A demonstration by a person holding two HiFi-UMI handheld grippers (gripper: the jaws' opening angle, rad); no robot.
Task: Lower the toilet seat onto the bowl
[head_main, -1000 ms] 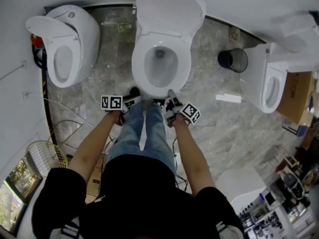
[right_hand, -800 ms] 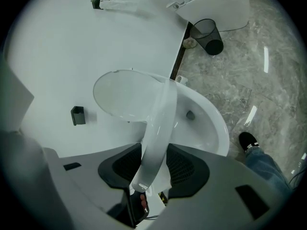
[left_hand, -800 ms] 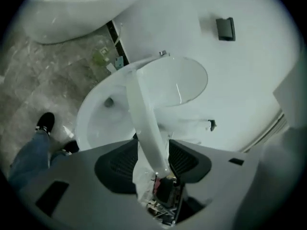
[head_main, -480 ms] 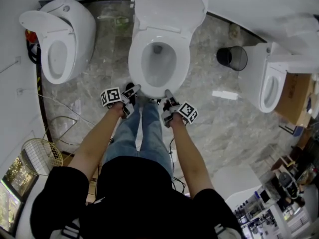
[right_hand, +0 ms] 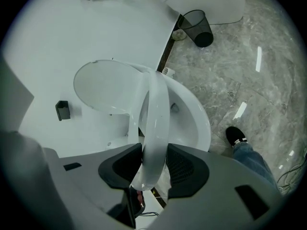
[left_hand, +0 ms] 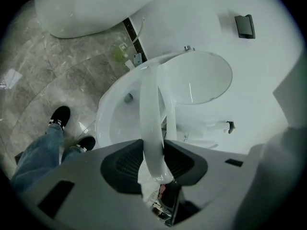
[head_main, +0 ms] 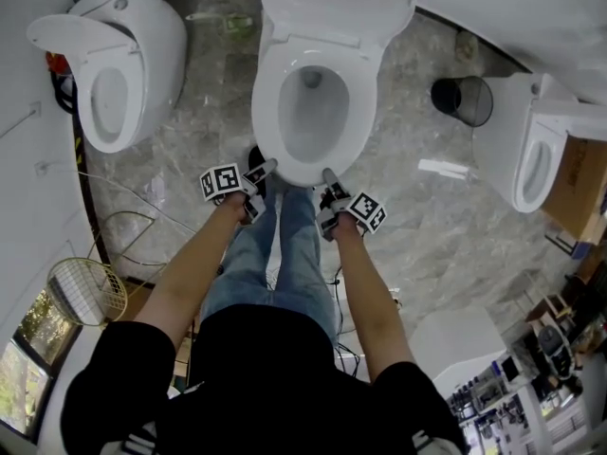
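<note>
The toilet seat [left_hand: 151, 123] hangs tilted partway above the bowl [left_hand: 109, 121], with its front rim pinched at two spots. The left gripper [head_main: 268, 168], whose jaws have just been closing, clamps the rim between its pads, and the right gripper [head_main: 328, 173] grips it just beside. Behind, the lid [head_main: 334, 3] stands raised against the wall, and the person's shoes [left_hand: 60, 116] rest on the marble floor [head_main: 190, 150] before the bowl

Black short-sleeved top [head_main: 256, 373], white stripes [head_main: 135, 439] at both shoulders, sleeves ending above the elbow. Faded blue jeans [head_main: 285, 245], loose at the ankle. Low black shoes [left_hand: 60, 117] with a white side mark.
</note>
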